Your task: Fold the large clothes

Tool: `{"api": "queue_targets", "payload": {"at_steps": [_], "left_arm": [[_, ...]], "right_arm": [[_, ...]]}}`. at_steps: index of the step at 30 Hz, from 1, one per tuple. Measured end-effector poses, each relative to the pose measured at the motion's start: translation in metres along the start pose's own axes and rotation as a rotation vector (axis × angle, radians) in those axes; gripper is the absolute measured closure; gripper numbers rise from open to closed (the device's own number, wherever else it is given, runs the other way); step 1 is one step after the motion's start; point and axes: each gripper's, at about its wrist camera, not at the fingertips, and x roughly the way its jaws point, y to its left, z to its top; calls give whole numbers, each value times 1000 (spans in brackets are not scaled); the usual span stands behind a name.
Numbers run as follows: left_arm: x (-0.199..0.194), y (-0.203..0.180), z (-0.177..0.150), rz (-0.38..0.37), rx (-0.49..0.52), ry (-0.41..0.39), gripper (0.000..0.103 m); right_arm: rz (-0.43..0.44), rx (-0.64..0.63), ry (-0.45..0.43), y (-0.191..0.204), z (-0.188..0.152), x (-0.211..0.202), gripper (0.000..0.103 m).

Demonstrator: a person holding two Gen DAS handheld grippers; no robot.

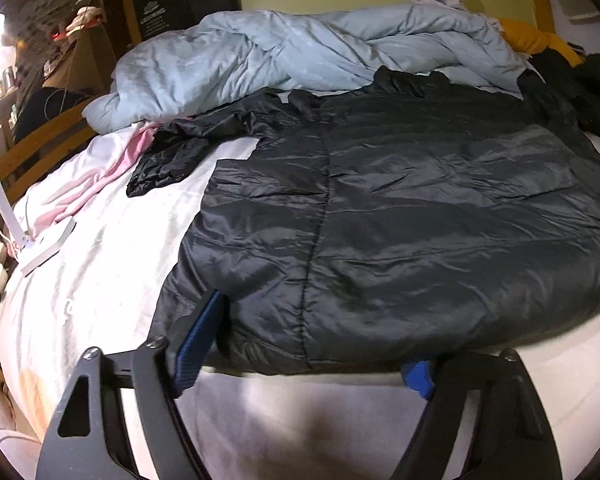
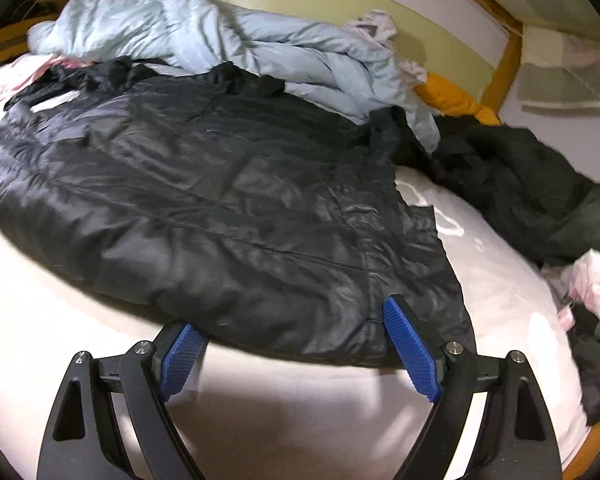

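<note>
Broadly, a bed (image 1: 112, 248) covered by a pale sheet is seen in both wrist views, and most of its surface is taken up by a large black padded jacket (image 1: 420, 208) spread flat, its hem turned toward the cameras. Behind the jacket, a crumpled light-blue duvet (image 1: 300, 52) is heaped against the headboard end, and a second dark garment (image 2: 520, 184) is bunched to the right of it. A pink cloth (image 1: 100, 184) is laid on the sheet beside the jacket's left sleeve.

At the hem's left part, the left gripper (image 1: 312, 344) is set with its jaws wide apart. The near edge of the jacket is bracketed by the blue pads: the left pad is raised against the jacket's side edge, while the right pad is mostly hidden under the hem. Whether the fabric is pinched cannot be told.

At the hem's right part, the right gripper (image 2: 296, 332) is likewise held wide. The hem is draped between its two blue pads (image 2: 410, 350), with the left pad partly tucked beneath the fabric and the right pad standing beside a seam. No squeeze on the cloth is visible.
</note>
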Motion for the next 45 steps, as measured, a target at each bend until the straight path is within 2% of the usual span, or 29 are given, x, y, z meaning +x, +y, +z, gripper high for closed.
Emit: {"api": "queue_targets", "payload": {"at_steps": [3,7,8,9,11,13,17,22,36,42,45], "left_arm": [[3,0,0,18,-4,9,36],[5,-4,-1,31,9,11,62],[4,-5,-2,33,13,8,68],[3,-5,-2,40,14,1,73],[-3,-4,-2,48,10,-16,84],[-11,-1,-2,54,2,-24,88],[-31,12,-1,4,-51,-13,90],[-55,22,-9,-24,-107,6,91],[-104,40,-39,-63,-92,50,91],[-121,49,-34,-78,-108,54,90],[-126,50,-29,-75,-101,48,86]], "right_arm": [[9,53,22,-12,1,8,15],[3,104,31,-20,0,21,19],[6,116,30,-22,0,21,38],[6,118,30,-23,1,21,63],[10,133,32,-26,0,20,74],[28,148,30,-31,0,16,79],[53,172,10,-40,1,-5,80],[62,201,14,-39,-8,-28,80],[106,156,69,-35,-36,-87,80],[134,141,81,-38,-42,-109,80],[136,131,96,-38,-38,-112,79]]}}
